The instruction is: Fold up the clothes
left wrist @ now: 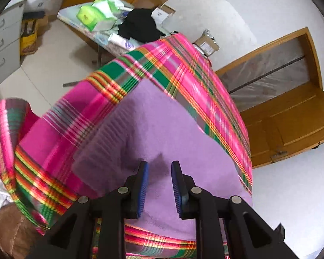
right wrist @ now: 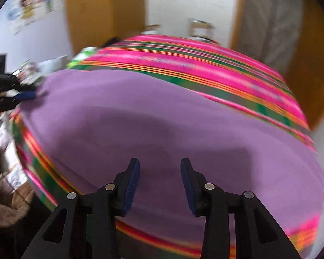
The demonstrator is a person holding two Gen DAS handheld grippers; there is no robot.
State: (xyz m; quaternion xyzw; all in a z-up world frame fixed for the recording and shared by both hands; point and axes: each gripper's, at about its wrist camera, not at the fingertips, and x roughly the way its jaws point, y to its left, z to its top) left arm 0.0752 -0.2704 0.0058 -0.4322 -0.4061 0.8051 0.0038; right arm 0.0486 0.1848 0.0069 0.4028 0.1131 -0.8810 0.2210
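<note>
A lilac garment [left wrist: 153, 129] lies flat on a pink, green and orange plaid cloth [left wrist: 183, 64] that covers the work surface. My left gripper [left wrist: 159, 166] hovers over the garment's near part, jaws open with nothing between them. In the right wrist view the same lilac garment [right wrist: 162, 118] fills the middle on the plaid cloth [right wrist: 194, 69]. My right gripper [right wrist: 159, 164] is open and empty above it. The left gripper [right wrist: 23, 96] shows at that view's left edge, at the garment's edge. The right view is motion-blurred.
A cluttered side table [left wrist: 75, 24] with green packets [left wrist: 90, 15] and a black cloth [left wrist: 140, 24] stands beyond the plaid cloth. A white drawer unit [left wrist: 4, 43] is at left, a wooden door [left wrist: 287, 112] at right. Cardboard boxes [left wrist: 206, 44] sit behind the cloth.
</note>
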